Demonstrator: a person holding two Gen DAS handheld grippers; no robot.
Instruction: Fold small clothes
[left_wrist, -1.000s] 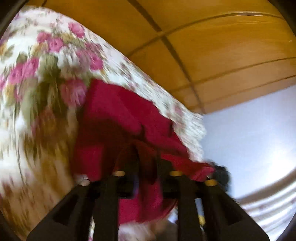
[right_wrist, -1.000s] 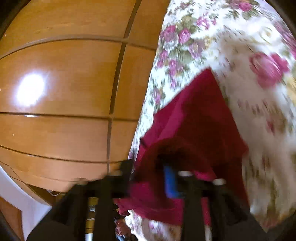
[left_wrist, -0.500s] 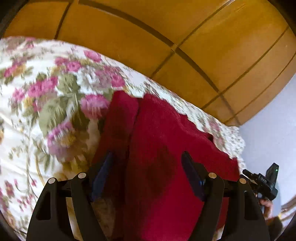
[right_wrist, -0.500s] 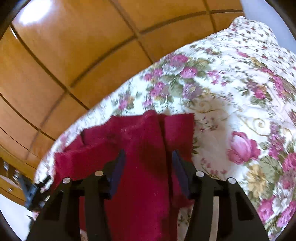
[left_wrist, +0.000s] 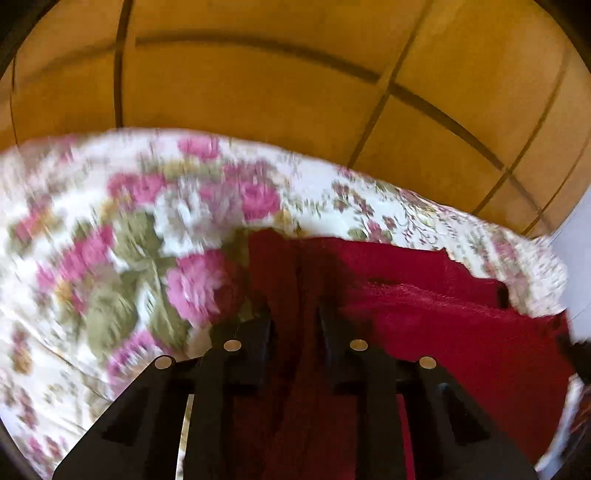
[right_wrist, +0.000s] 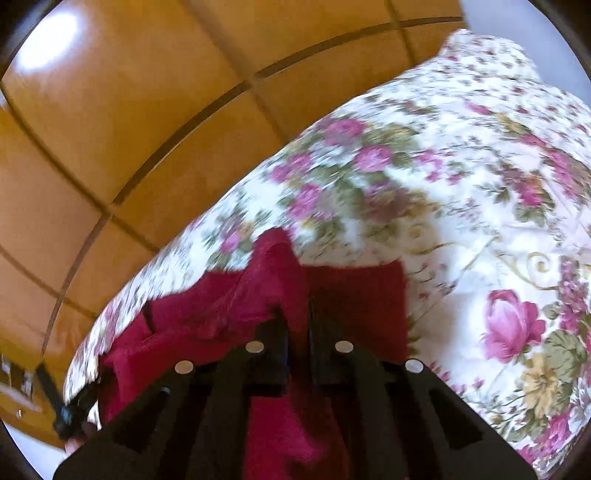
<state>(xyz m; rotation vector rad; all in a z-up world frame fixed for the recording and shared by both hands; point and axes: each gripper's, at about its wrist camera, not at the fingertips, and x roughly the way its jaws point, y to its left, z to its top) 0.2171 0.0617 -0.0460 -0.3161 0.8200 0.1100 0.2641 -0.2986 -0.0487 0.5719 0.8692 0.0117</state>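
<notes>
A dark red garment (left_wrist: 436, 317) lies on a floral bedspread (left_wrist: 110, 236). In the left wrist view my left gripper (left_wrist: 293, 314) is closed down on the garment's left edge, with red cloth between its fingers. In the right wrist view the same red garment (right_wrist: 229, 310) spreads to the left, and my right gripper (right_wrist: 297, 314) is pinched shut on a raised ridge of it near its right edge. A flat flap of the garment lies just right of that gripper.
A wooden panelled wall (left_wrist: 295, 74) rises behind the bed and also shows in the right wrist view (right_wrist: 110, 110). The floral bedspread (right_wrist: 480, 221) extends far right in the right wrist view. The other gripper (right_wrist: 70, 406) shows at that view's lower left.
Half a second ago both grippers were open over the flat garment. Now both have closed on the cloth, and the right one has pulled up a ridge.
</notes>
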